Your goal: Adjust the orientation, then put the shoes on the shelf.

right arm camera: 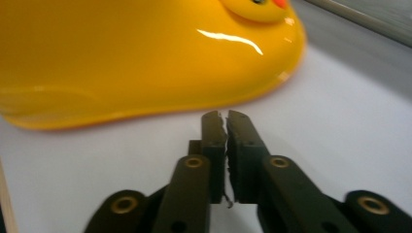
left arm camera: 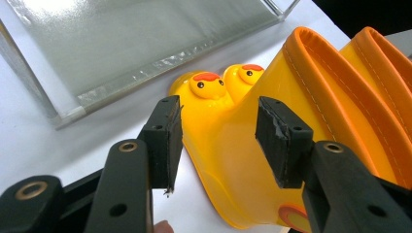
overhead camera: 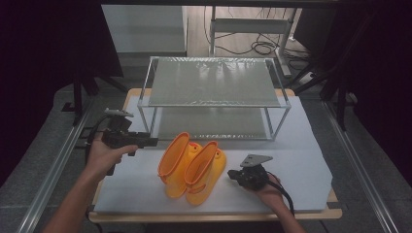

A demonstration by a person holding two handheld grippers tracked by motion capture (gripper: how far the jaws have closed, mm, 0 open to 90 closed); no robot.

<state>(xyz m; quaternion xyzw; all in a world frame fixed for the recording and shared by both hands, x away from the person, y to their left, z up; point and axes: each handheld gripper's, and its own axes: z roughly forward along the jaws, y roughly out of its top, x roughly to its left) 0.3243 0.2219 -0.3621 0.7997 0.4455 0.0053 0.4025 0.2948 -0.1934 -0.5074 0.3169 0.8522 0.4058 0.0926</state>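
Two yellow rubber boots with orange rims and duck faces on the toes stand side by side on the white sheet (overhead camera: 301, 150), the left boot (overhead camera: 174, 162) touching the right boot (overhead camera: 205, 171). My left gripper (overhead camera: 153, 141) hovers just left of them, open; in the left gripper view its jaws (left arm camera: 218, 128) frame the near boot (left arm camera: 311, 82) without touching it, and the second boot (left arm camera: 384, 63) lies behind. My right gripper (overhead camera: 232, 174) rests low to the right of the boots. Its pads (right arm camera: 224, 116) are together with nothing between them, a short way from the boot's toe (right arm camera: 121, 58).
A two-level shelf (overhead camera: 214, 82) with a metal frame and frosted panels stands behind the boots, its lower panel (left arm camera: 121, 43) close to the boot toes. The table's wooden front edge (overhead camera: 218, 217) runs just below the sheet. Rails flank the table.
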